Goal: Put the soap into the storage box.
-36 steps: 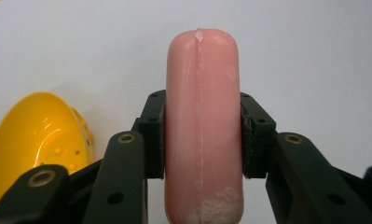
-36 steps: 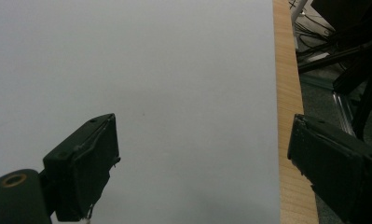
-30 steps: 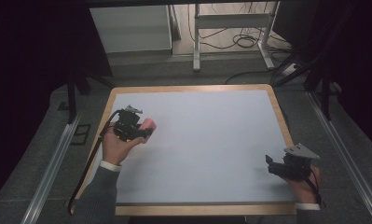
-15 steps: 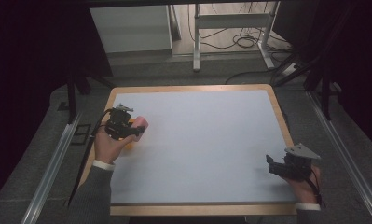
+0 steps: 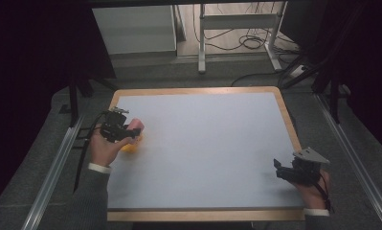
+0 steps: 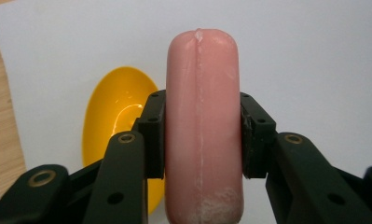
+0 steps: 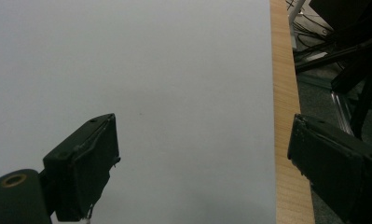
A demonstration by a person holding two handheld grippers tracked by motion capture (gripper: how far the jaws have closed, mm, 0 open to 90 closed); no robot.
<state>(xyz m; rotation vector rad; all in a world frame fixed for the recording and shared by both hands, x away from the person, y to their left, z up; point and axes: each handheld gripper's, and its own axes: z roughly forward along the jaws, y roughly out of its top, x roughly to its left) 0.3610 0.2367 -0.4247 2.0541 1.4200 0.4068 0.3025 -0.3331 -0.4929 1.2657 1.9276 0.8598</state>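
My left gripper (image 5: 131,130) is shut on a pink sausage-shaped piece (image 6: 203,126), which stands upright between its jaws in the left gripper view and shows as a pink tip (image 5: 136,126) from above. Just below it on the white mat lies a small yellow bowl (image 6: 110,123), also seen as a yellow edge (image 5: 129,146) under the hand. My right gripper (image 5: 280,171) rests near the front right corner of the table, its jaws wide apart and empty (image 7: 202,154).
A white mat (image 5: 203,143) covers the table inside a wooden rim (image 5: 286,112). The right gripper sits close to the right wooden edge (image 7: 286,140). Beyond the table are dark floor, metal rails (image 5: 54,167), cables and table legs.
The left hand has carried the pink piece from the left middle toward the left edge, then slightly nearer, over the yellow bowl. The right gripper has stayed put.
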